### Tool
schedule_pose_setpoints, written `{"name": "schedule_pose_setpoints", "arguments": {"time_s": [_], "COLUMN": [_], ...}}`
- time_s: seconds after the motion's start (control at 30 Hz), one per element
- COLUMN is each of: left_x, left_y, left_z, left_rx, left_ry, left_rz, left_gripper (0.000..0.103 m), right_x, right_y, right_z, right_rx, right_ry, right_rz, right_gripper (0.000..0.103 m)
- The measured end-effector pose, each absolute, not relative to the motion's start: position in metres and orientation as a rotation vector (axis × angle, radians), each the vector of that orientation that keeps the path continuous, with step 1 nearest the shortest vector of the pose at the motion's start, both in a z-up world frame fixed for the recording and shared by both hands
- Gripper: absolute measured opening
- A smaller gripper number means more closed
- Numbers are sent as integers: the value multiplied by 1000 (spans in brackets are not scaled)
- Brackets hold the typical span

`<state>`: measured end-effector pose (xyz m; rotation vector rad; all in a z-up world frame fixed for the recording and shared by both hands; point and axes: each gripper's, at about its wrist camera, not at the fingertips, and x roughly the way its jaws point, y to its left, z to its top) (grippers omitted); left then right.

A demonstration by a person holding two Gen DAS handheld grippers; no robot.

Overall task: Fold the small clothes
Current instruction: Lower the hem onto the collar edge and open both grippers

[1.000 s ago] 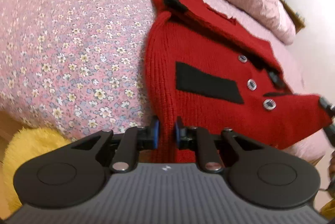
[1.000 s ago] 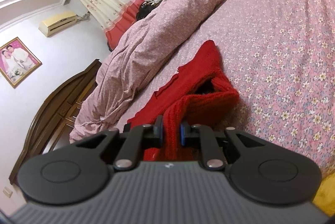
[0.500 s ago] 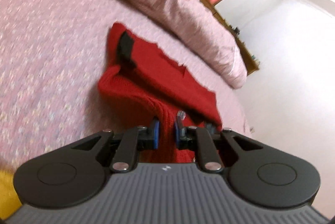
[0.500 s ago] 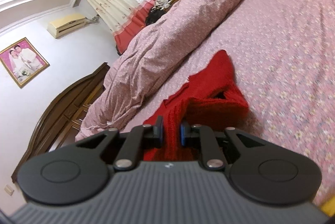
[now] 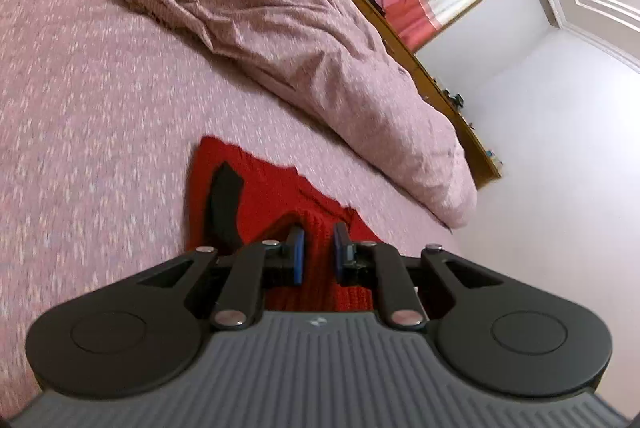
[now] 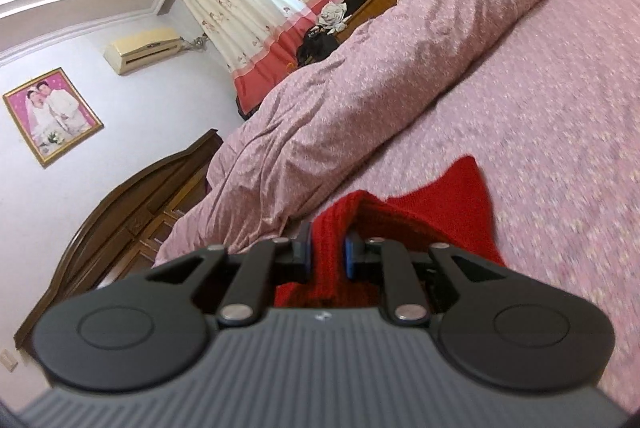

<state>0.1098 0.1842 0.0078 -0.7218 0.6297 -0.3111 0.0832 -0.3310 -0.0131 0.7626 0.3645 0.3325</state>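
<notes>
Two grippers each pinch a bunched edge of the red sweater (image 5: 276, 196): our left gripper (image 5: 317, 248) and our right gripper (image 6: 328, 248) both press their blue pads into the knit. It trails forward onto the bed (image 5: 100, 100). We judge a fold in hand; next, carry the edge over and lay it flat. Only the left view shows the black patch (image 5: 224, 196).
</notes>
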Motion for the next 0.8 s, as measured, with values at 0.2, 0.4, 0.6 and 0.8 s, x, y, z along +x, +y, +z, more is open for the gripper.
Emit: {"name": "schedule_pose_setpoints", "arguments": {"time_s": [0.2,0.4,0.6,0.8], "left_x": [159,220,265,276], "left_y": [183,185,181,182], "left_z": [2,-17,-51,-57], "left_rx": [-693,-684,-626,-553], "left_ry": [662,707,797,834], "left_rz": [-280,-200,-133,-160], "left_gripper": [17,17,17,18], "right_x": [125,177,222,224], "right_y": [-334,-334,-332,-329], "right_z": [-13,-29,-78,-90], "right_rx": [753,745,757,752], "right_ry": [371,390,498,519], "right_rz": [297,215,90,57], "right_gripper": [18,18,20,20]}}
